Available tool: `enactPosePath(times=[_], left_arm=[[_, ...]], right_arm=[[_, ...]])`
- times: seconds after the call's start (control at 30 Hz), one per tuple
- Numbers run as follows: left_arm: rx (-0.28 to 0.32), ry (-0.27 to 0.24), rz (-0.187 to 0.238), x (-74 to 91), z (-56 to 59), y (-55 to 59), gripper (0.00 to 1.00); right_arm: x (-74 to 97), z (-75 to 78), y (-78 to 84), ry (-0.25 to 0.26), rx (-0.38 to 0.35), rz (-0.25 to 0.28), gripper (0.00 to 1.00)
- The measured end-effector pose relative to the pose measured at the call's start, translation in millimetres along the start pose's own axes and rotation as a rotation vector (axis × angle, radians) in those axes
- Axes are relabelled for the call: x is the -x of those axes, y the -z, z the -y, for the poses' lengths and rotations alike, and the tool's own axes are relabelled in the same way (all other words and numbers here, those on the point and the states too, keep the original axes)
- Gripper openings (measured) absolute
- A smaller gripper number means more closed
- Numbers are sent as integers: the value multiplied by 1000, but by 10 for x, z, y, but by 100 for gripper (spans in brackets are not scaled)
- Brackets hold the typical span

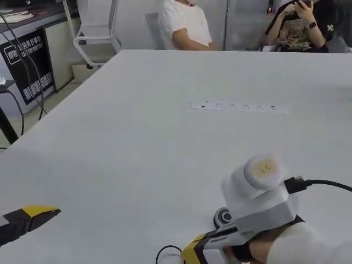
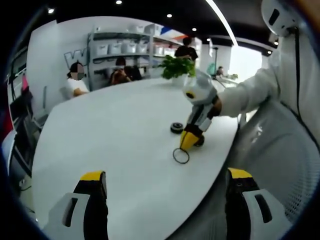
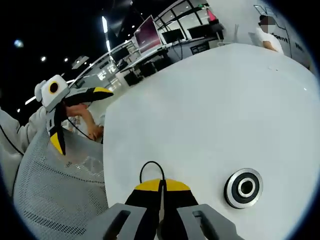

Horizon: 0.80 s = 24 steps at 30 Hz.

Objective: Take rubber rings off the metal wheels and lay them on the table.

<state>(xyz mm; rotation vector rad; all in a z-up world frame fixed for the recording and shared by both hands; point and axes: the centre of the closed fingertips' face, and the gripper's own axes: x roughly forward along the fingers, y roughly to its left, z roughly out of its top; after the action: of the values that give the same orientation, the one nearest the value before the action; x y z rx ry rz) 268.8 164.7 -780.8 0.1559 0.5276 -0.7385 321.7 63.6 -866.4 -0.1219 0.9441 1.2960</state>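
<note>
My right gripper [image 1: 193, 251] [image 3: 162, 186] rests low over the white table [image 1: 143, 143] near its front edge. Its yellow-tipped jaws are shut on the near edge of a thin black rubber ring [image 3: 150, 167] [image 1: 165, 252], which lies flat on the table [image 2: 181, 156]. A metal wheel [image 3: 243, 187] [image 1: 223, 216] with a dark rim sits just right of that gripper, apart from it [image 2: 176, 127]. My left gripper [image 2: 165, 177] [image 1: 34, 214] hovers at the table's left, jaws spread wide with nothing between them; the right gripper view shows it off the table edge [image 3: 80, 117].
A white power strip [image 1: 239, 106] lies across the table's far half. Two people sit at the far side [image 1: 184, 25], and a white chair [image 1: 96, 33] stands at the back left. A potted plant [image 2: 177, 66] is at one end. A mesh chair [image 3: 55, 190] is by the near edge.
</note>
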Motion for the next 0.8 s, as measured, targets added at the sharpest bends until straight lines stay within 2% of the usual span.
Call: enactPosePath(times=[0.17, 0.53, 0.63, 0.8], left_arm=[[0, -6, 6, 14, -12, -14, 100], [-6, -13, 3, 42, -23, -23, 100], [-12, -10, 2, 50, -14, -40, 100], [-14, 2, -16, 51, -8, -57, 98]], right_arm=[[-27, 21, 14, 12, 21, -16, 0], [61, 75, -64, 36, 36, 7, 4], [166, 73, -84, 36, 36, 24, 6], [376, 24, -149, 21, 84, 82, 13]])
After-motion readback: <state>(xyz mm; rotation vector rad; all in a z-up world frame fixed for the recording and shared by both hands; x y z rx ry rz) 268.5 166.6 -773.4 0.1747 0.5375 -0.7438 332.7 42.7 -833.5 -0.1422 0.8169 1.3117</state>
